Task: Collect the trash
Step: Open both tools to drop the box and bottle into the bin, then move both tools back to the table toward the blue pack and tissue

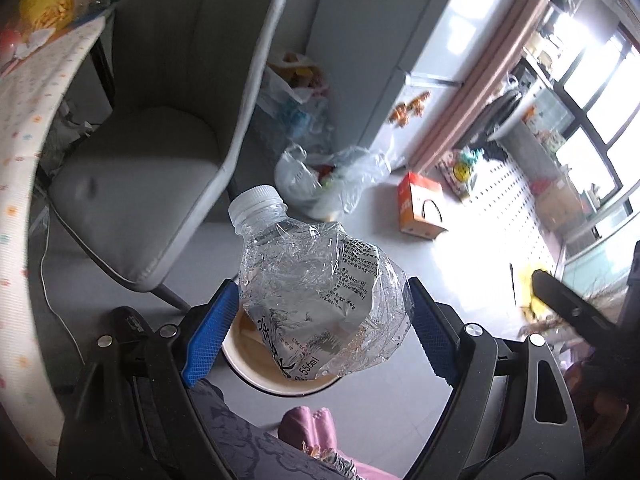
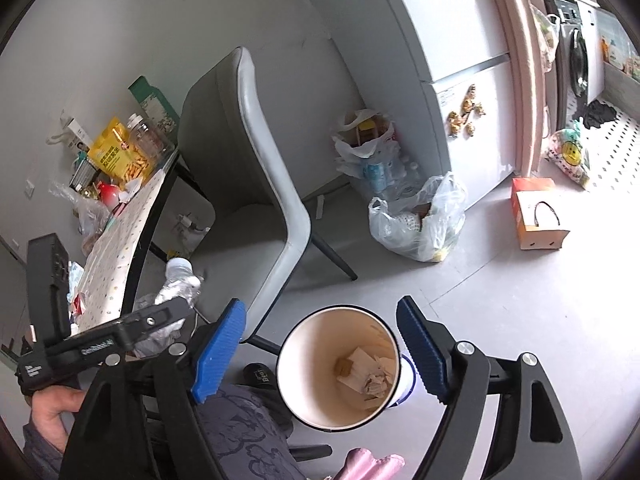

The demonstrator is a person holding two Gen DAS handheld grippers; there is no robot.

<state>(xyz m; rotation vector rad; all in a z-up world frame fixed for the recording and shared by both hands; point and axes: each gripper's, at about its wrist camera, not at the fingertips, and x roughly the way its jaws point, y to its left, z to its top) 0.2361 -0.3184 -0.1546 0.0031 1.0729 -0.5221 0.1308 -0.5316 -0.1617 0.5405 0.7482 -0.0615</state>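
My left gripper [image 1: 320, 320] is shut on a crushed clear plastic water bottle [image 1: 312, 288] with a white cap, held above a round white trash bin [image 1: 256, 376]. In the right wrist view the bin [image 2: 340, 416] stands on the floor with crumpled paper at its bottom. My right gripper [image 2: 320, 348] is open and empty, its blue fingers on either side of the bin's mouth from above. The left gripper with the bottle [image 2: 180, 284] also shows at the left of the right wrist view.
A grey chair [image 2: 248, 200] stands by a table [image 2: 116, 248] with a dotted cloth and clutter. Plastic bags [image 2: 420, 220] and an orange box [image 2: 536, 216] lie on the floor by the fridge [image 2: 460, 80]. My legs are below.
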